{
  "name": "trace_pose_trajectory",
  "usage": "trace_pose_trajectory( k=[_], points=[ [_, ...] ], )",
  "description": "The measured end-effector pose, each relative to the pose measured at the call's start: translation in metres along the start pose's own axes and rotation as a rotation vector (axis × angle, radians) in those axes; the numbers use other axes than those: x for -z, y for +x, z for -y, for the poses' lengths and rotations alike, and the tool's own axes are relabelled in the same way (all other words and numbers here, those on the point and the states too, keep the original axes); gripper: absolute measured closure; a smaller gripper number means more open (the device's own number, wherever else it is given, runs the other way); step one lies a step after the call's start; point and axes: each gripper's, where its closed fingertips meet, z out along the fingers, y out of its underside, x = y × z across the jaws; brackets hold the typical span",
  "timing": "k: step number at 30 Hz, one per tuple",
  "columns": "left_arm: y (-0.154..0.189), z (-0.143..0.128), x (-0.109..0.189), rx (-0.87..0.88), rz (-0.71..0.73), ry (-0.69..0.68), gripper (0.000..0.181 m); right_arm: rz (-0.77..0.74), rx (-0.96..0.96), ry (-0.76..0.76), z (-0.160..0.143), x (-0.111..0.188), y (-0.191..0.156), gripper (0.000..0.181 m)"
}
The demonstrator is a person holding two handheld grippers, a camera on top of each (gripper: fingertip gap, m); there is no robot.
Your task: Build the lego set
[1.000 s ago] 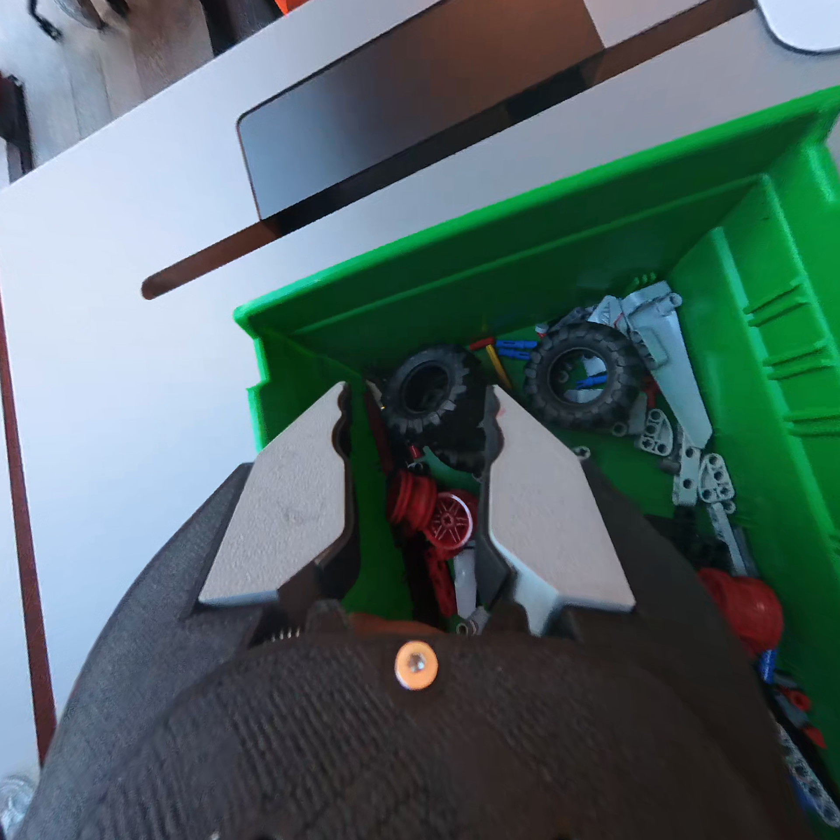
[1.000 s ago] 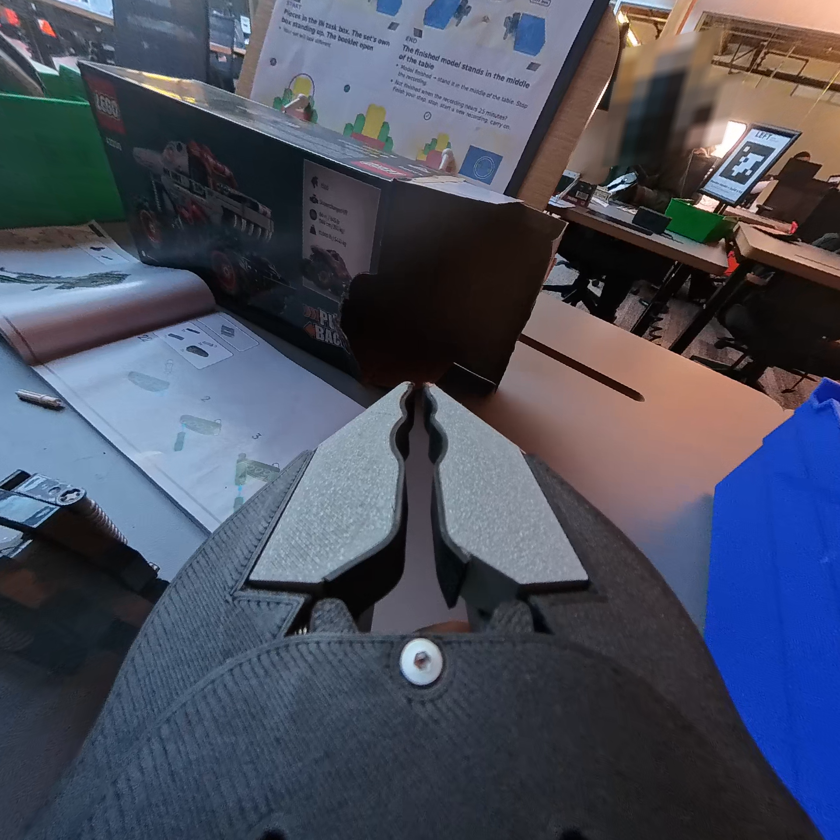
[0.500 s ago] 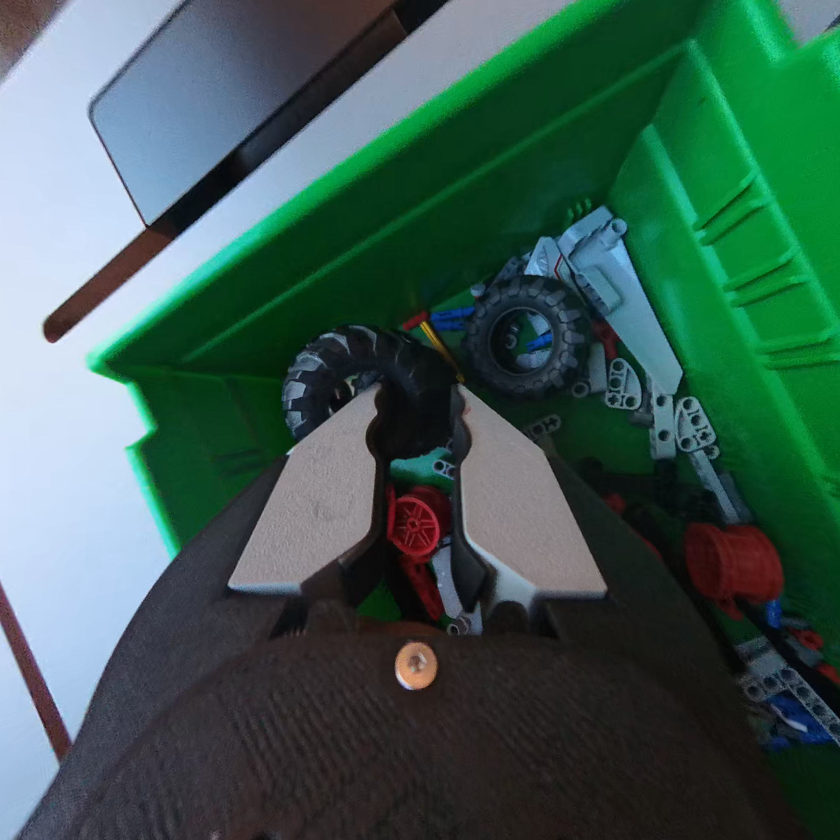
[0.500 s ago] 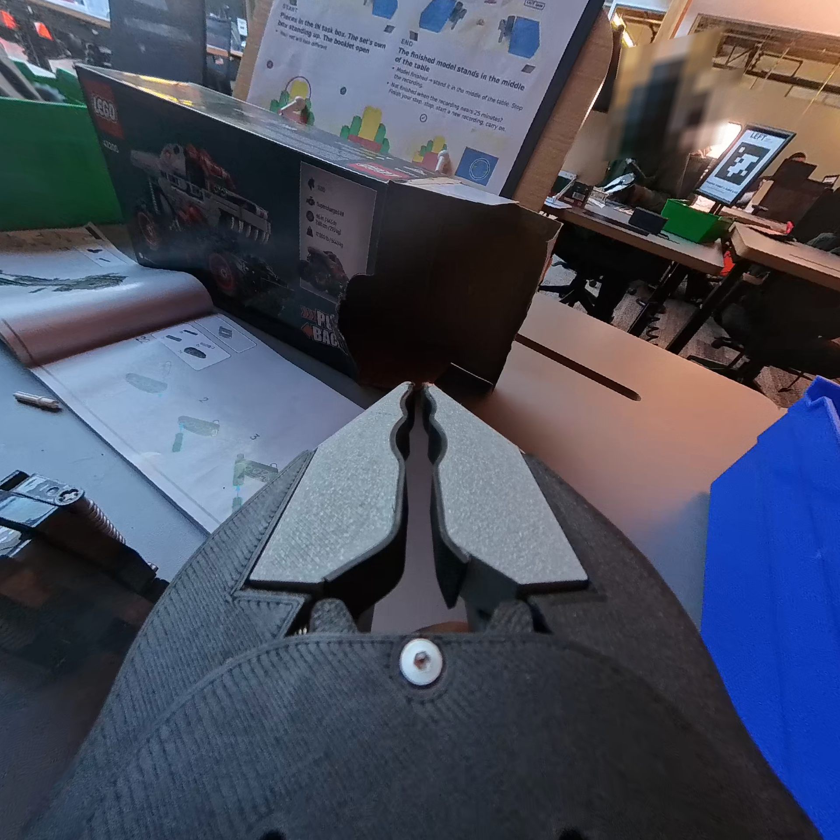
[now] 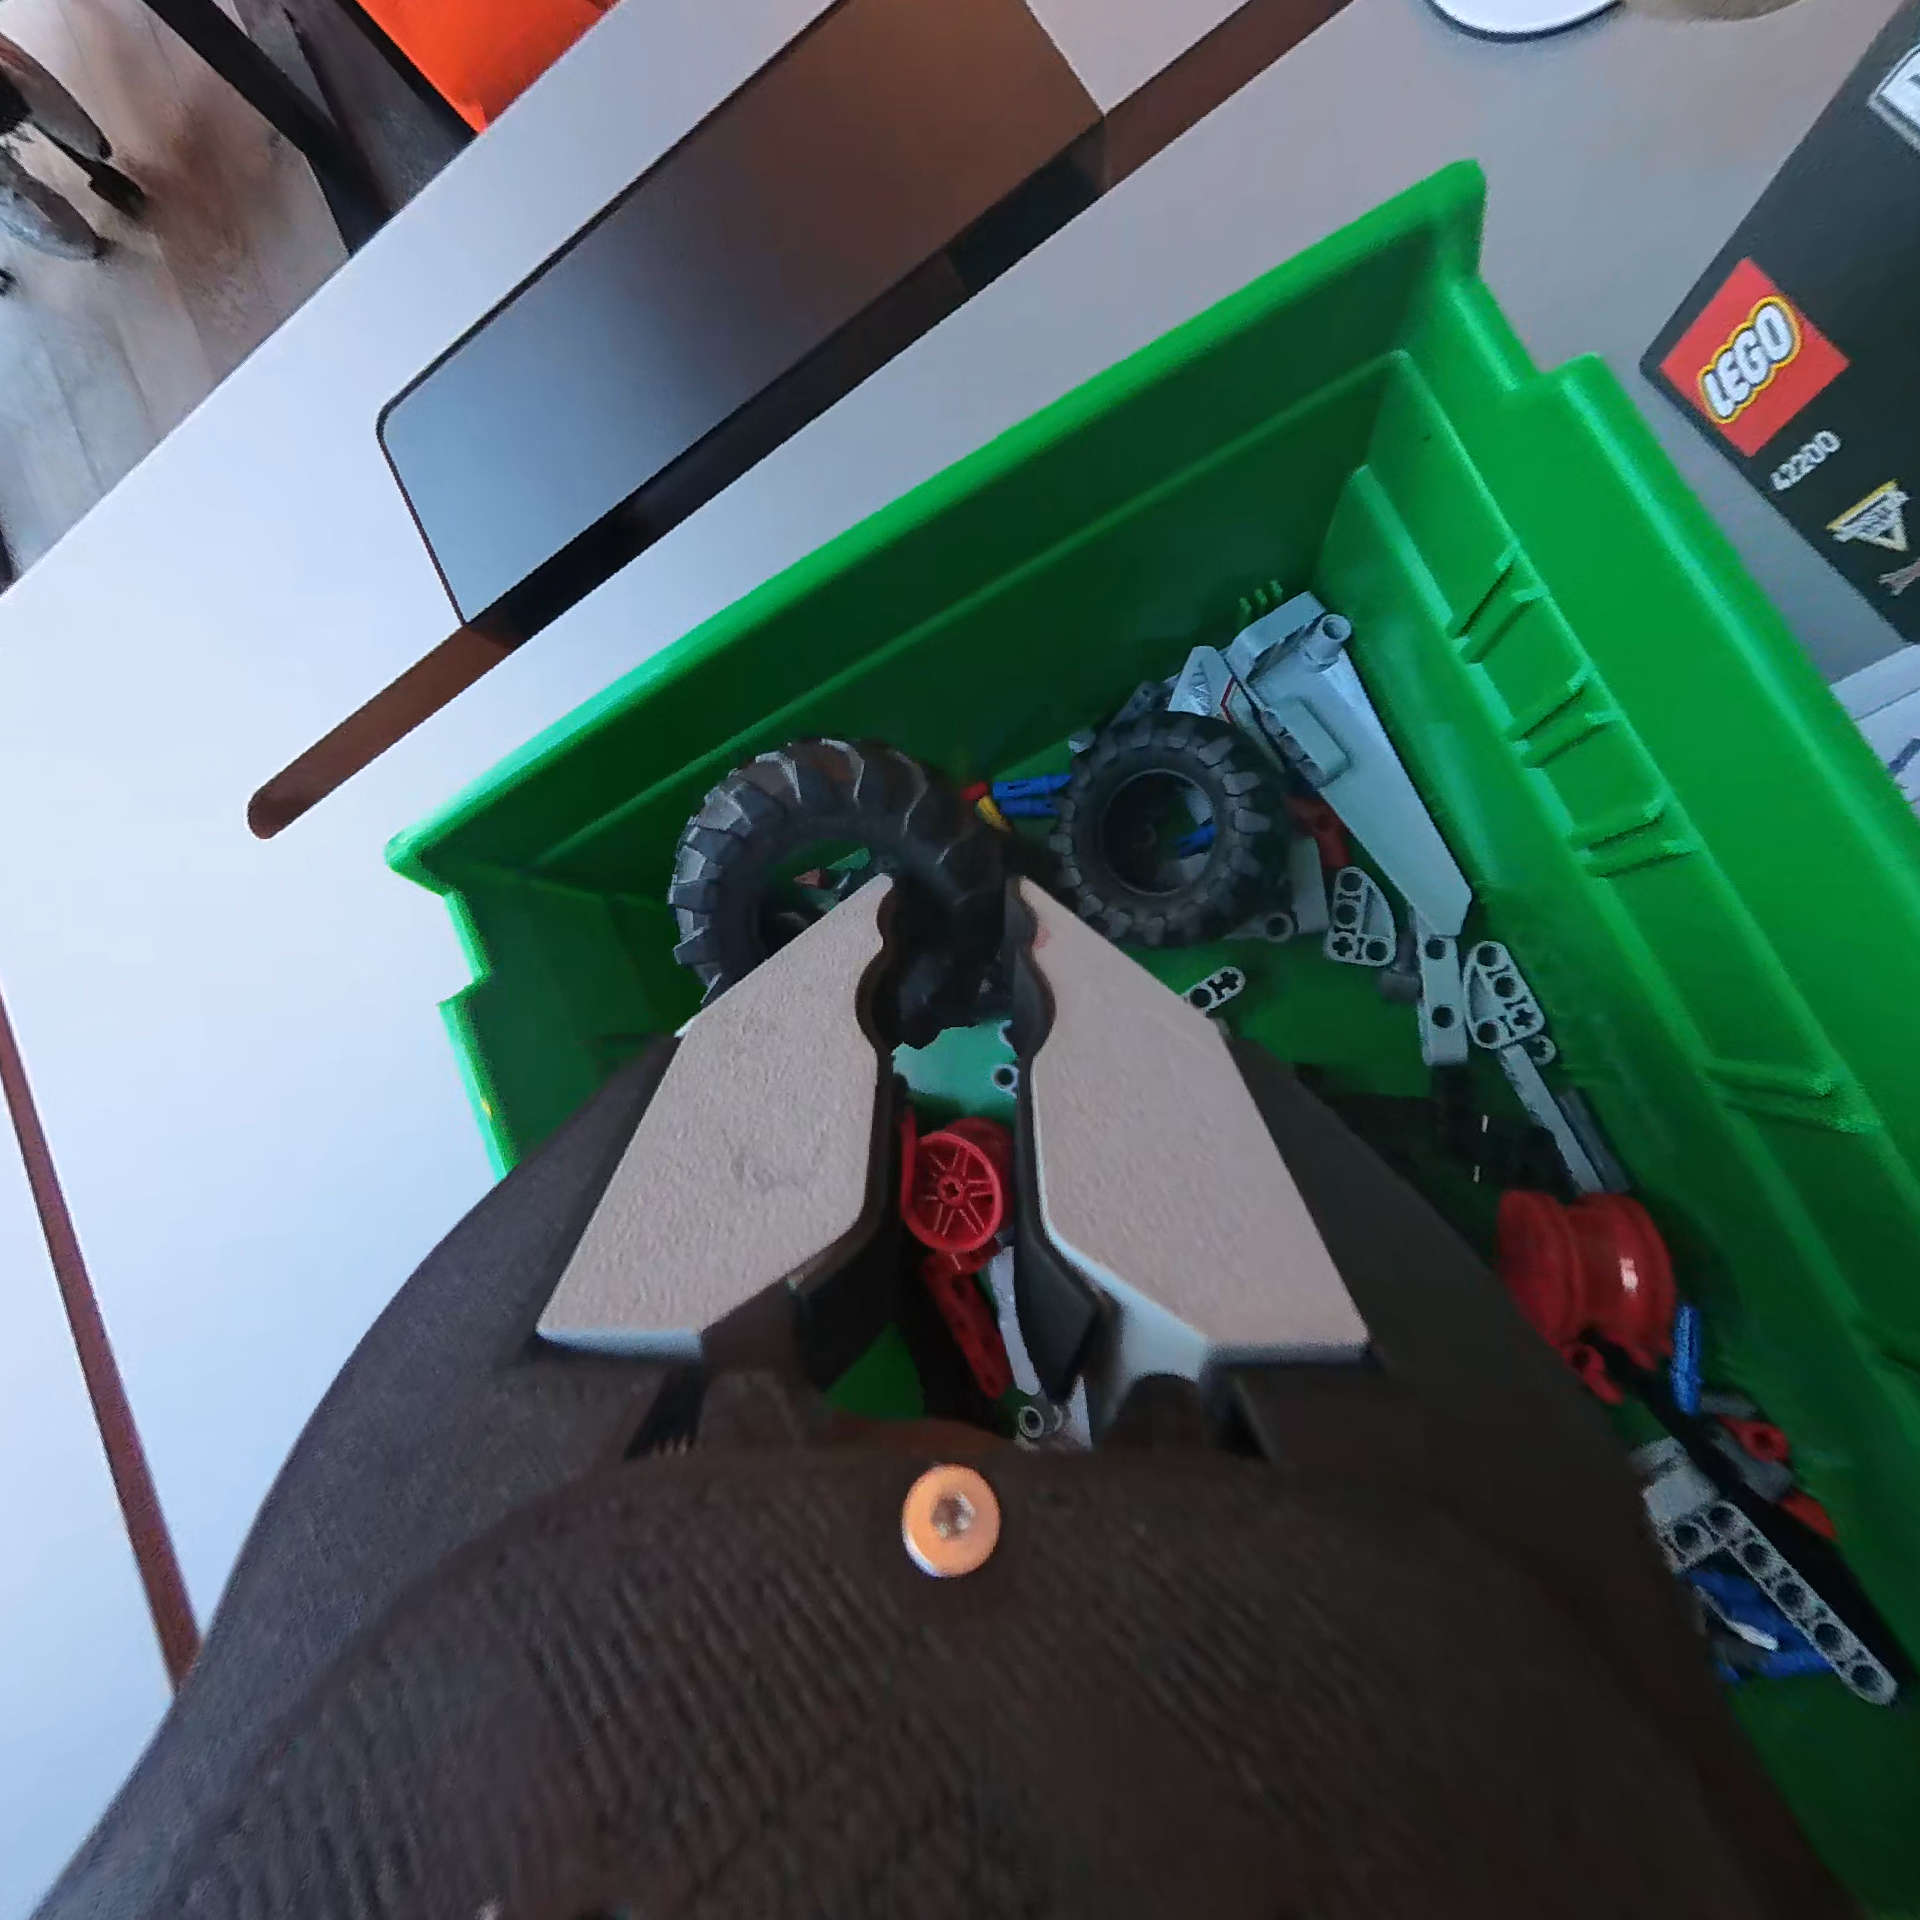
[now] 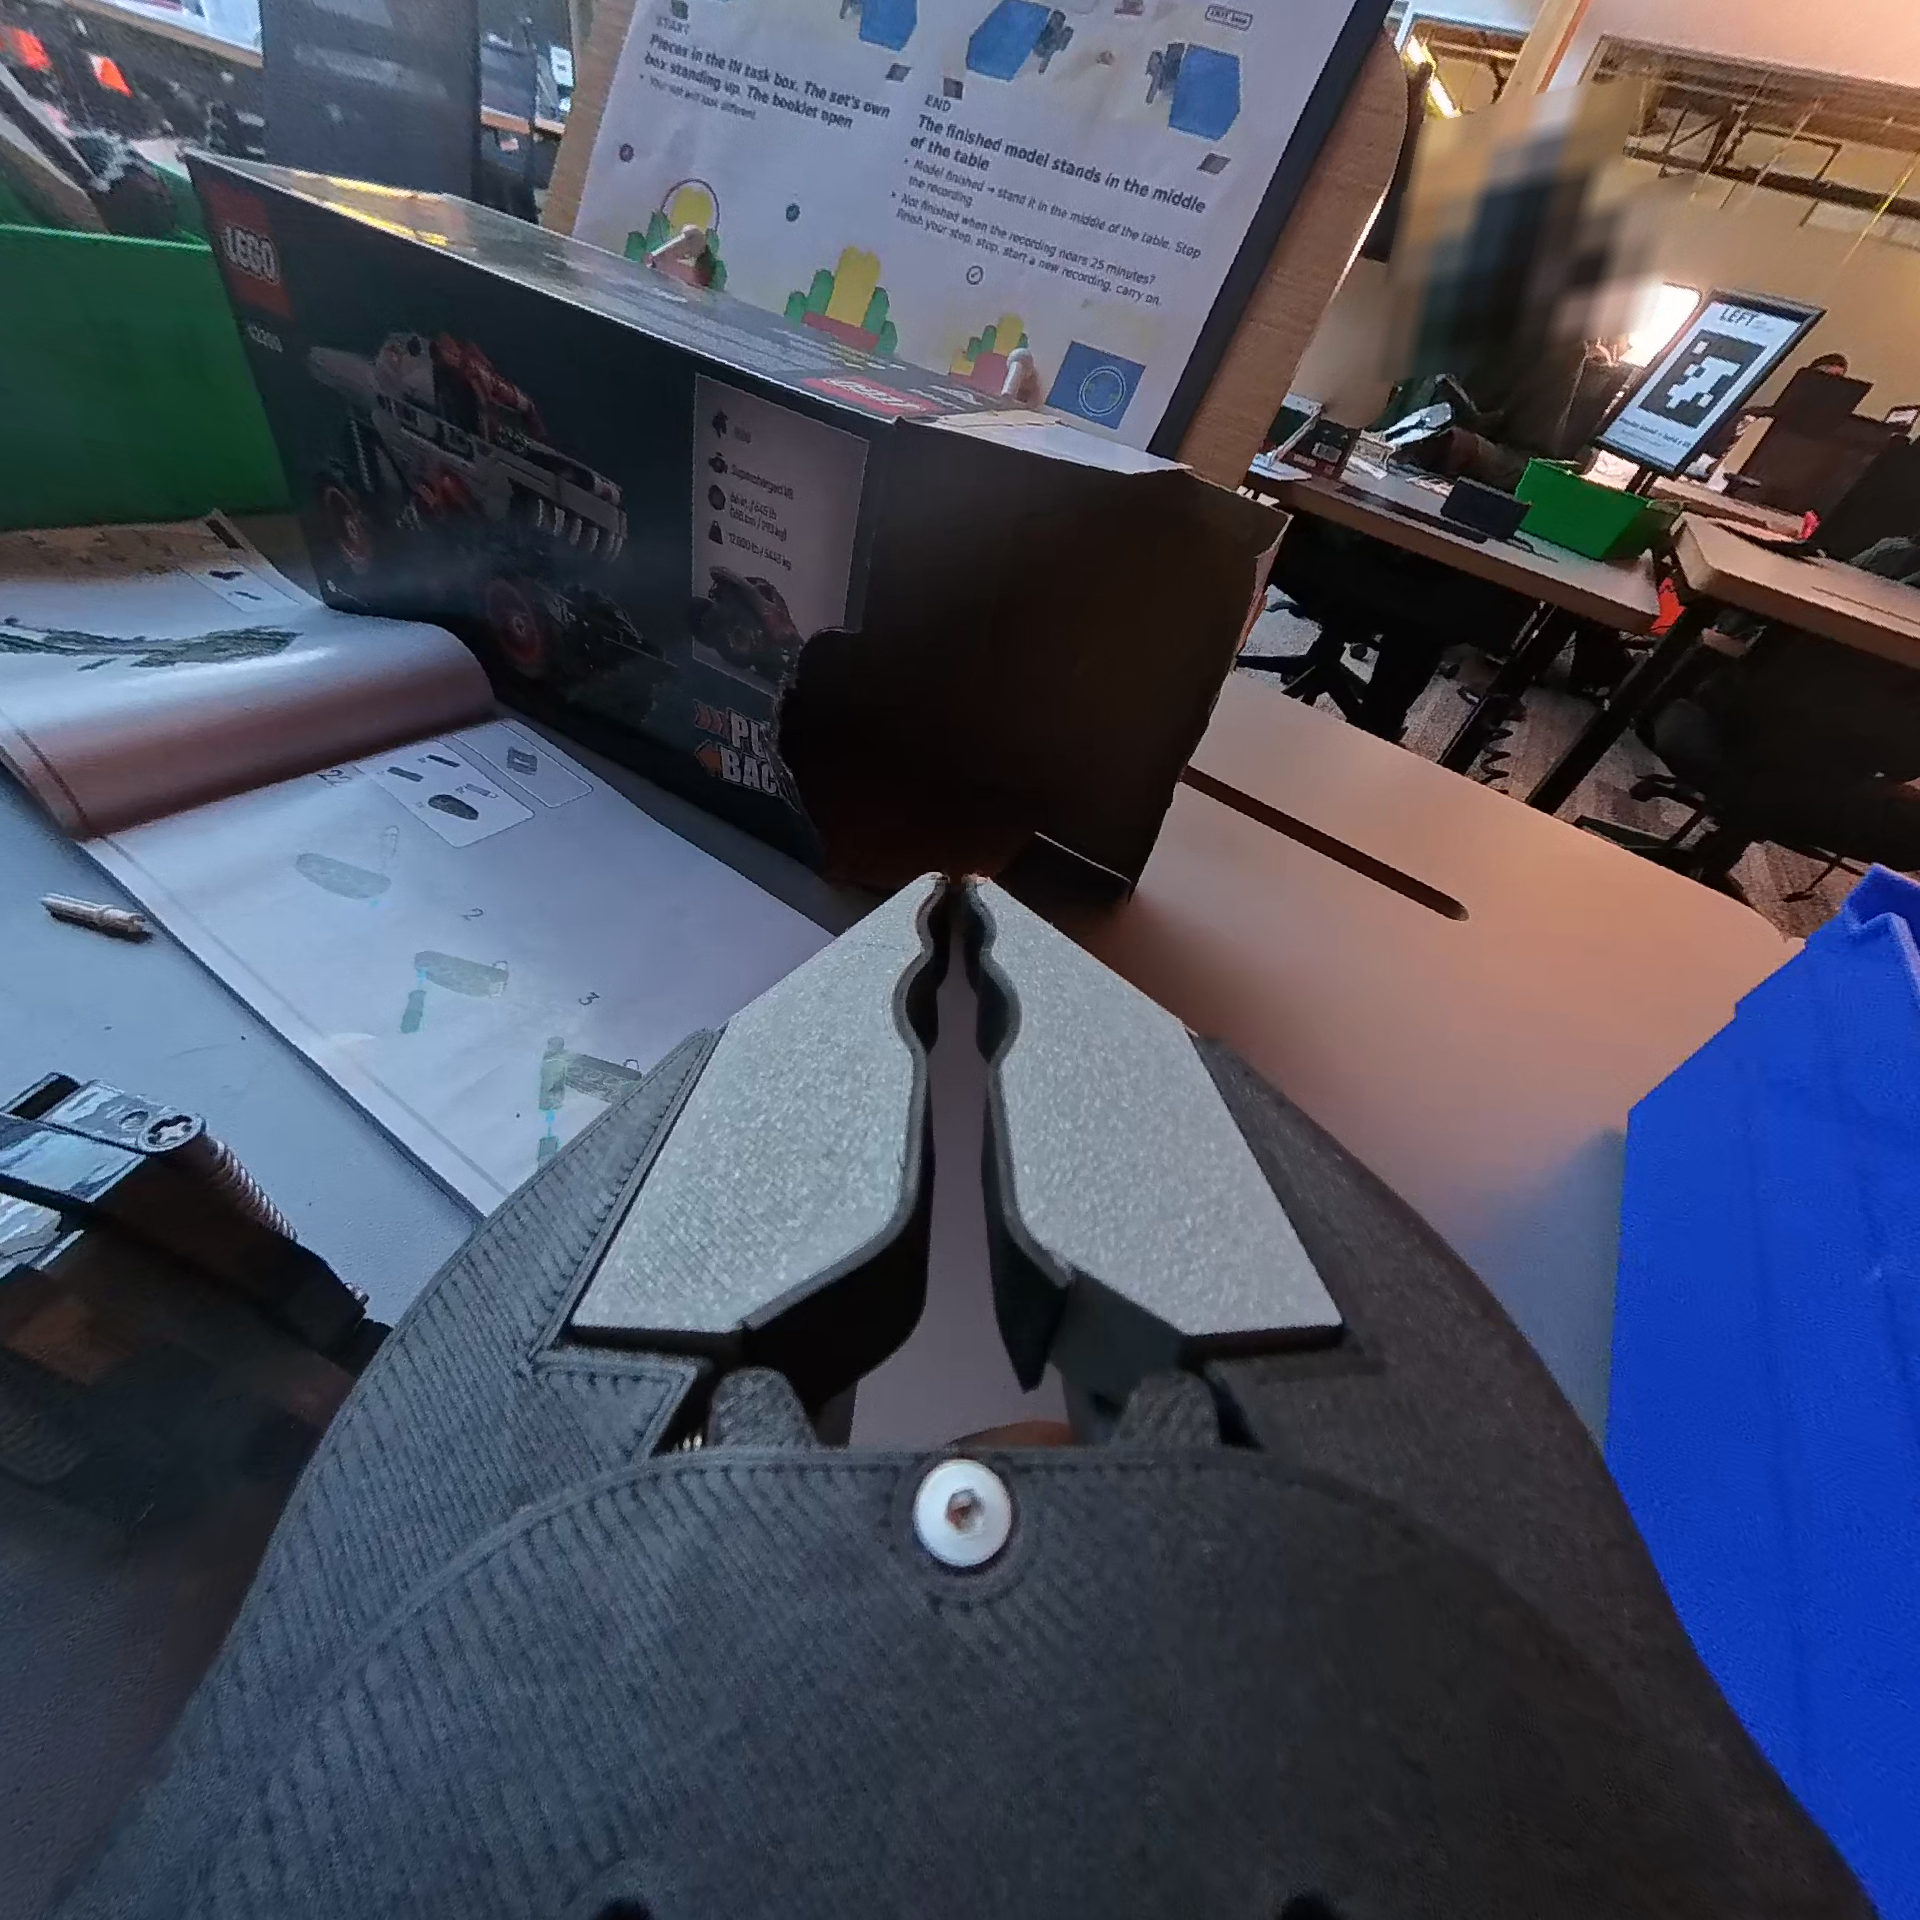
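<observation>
Poster board behind; blue bin rt; bg desks.

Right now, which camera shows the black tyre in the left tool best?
The left wrist view: the black tyre sits pinched in the left tool over the green bin. The right wrist view shows none of the tyre.

Inside the green bin, the far-left corner is taken by a black tire pinched in the left tool; loose parts crowd the right wall. Ahead of the right tool, the set box blocks the far side, a blue bin the right; bare surface lies between.
</observation>
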Motion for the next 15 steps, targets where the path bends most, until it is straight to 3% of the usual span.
trace_pose_trajectory(
  k=[15],
  points=[
    [-0.008,-0.019,-0.002,0.028,0.031,-0.084,0.149,0.001,0.000,-0.004,-0.001,-0.001,0.000,0.181]
  ],
)
